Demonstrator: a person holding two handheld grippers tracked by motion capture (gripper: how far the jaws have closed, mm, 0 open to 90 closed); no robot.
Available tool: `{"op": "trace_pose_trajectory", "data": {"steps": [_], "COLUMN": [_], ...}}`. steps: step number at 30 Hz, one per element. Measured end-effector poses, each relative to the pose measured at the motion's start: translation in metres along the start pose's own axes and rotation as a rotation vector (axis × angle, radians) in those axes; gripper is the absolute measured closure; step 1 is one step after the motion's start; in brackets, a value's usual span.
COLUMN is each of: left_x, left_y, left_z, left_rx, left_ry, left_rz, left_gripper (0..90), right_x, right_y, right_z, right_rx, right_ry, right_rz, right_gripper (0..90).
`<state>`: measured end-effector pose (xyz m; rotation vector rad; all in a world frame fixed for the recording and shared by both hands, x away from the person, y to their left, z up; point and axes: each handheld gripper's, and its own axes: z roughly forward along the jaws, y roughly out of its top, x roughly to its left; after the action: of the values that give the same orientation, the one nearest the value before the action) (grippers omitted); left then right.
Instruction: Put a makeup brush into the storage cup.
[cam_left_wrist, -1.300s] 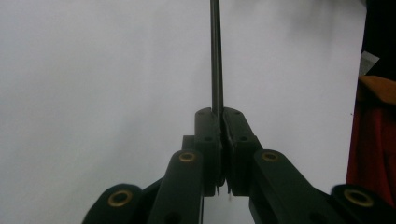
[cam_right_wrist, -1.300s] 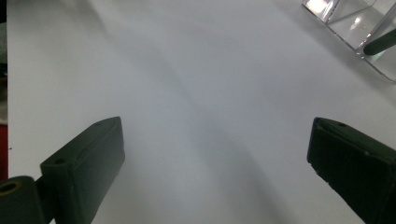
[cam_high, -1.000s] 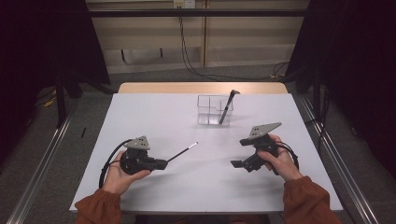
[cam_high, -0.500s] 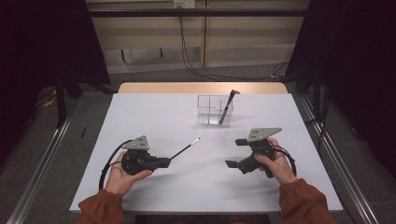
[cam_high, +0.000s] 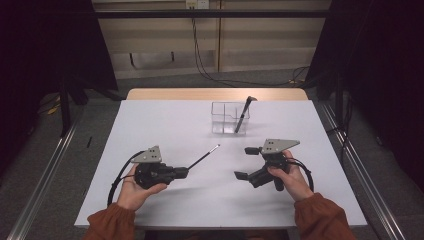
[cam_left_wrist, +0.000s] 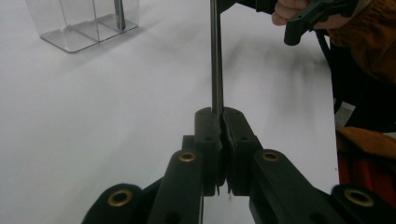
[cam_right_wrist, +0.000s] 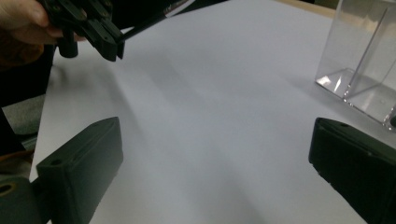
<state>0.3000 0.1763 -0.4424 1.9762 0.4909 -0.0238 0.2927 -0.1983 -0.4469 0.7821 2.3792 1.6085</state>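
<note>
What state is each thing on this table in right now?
Left gripper: shut on the thin rod.
Thin rod: held off the table, pointing toward the clear box.
Right gripper: open, holding nothing.
Clear box: upright.
Dark pen: leaning inside it.

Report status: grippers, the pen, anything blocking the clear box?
Left hand-held gripper shut on thin pen. Right hand-held gripper open, nothing between jaws. Clear box holds another pen; path unobstructed.

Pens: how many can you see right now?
2. One pen is clamped in the left hand-held gripper, raised over the table. The other pen stands tilted in the clear box. None seems hidden.
</note>
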Motion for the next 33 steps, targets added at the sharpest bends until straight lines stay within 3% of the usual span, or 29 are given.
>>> {"op": "trace_pose_trajectory", "data": {"steps": [5, 10, 19, 25, 28, 30, 33], "left_x": [-0.001, -0.001, -0.003, -0.005, -0.005, -0.006, -0.008], "left_y": [-0.001, 0.0, 0.002, 0.005, 0.007, 0.008, 0.01], "left_z": [0.002, 0.004, 0.01, 0.012, 0.016, 0.019, 0.023], "left_rx": [-0.03, -0.048, -0.077, -0.102, -0.103, -0.1, -0.106], "left_ry": [-0.001, 0.001, 0.002, -0.005, -0.011, -0.015, -0.023], "left_rz": [0.008, -0.003, 0.012, 0.009, 0.015, 0.018, 0.019], "left_gripper": [85.6, 85.6, 85.6, 85.5, 85.6, 85.6, 85.5], "right_x": [0.002, 0.004, 0.01, 0.013, 0.013, 0.014, 0.016], "right_y": [0.003, 0.004, 0.01, 0.016, 0.02, 0.021, 0.023], "right_z": [0.002, 0.005, 0.013, 0.019, 0.021, 0.022, 0.023], "right_rx": [-0.051, -0.059, -0.091, -0.098, -0.118, -0.144, -0.14], "right_ry": [0.01, 0.024, 0.031, 0.076, 0.091, 0.127, 0.131], "right_rz": [0.009, -0.001, -0.008, 0.005, 0.004, 0.002, -0.003], "right_gripper": [2.9, 3.2, 6.3, 5.7, 5.7, 5.2, 5.4]}}
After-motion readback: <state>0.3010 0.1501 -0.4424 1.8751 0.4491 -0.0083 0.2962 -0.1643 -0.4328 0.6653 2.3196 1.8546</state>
